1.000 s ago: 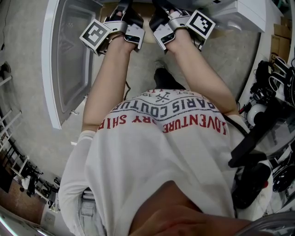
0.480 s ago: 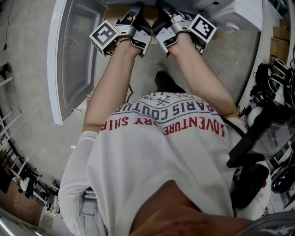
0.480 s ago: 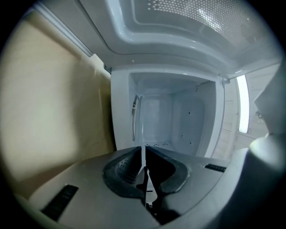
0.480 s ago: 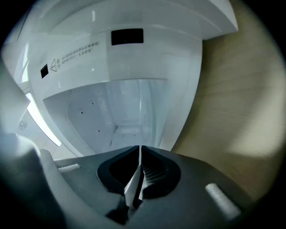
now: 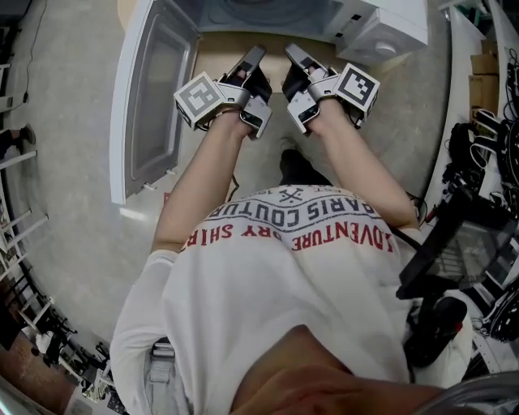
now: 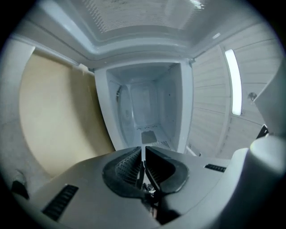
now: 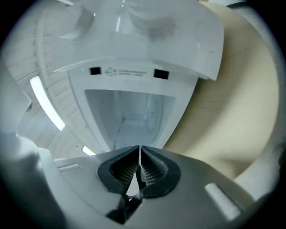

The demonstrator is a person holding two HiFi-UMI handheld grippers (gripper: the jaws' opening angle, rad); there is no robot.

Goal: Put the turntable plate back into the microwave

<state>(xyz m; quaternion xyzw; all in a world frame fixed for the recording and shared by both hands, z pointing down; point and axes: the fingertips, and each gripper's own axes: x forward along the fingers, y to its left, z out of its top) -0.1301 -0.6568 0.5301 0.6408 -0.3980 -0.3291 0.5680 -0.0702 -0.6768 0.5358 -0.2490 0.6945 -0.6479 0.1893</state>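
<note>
Both grippers are held side by side at the microwave's (image 5: 268, 12) open front. The left gripper (image 5: 255, 57) has its jaws clenched on nothing, and so does the right gripper (image 5: 293, 53). The cavity (image 6: 147, 112) lies straight ahead of both, neither clearly nearer, and its floor looks bare. The turntable plate shows in no view, so its bearing from the jaws cannot be told; I judge it must be fetched first. The door (image 5: 154, 97) hangs open at the worktop's (image 5: 219, 50) left edge, above grey floor (image 5: 73, 203).
</note>
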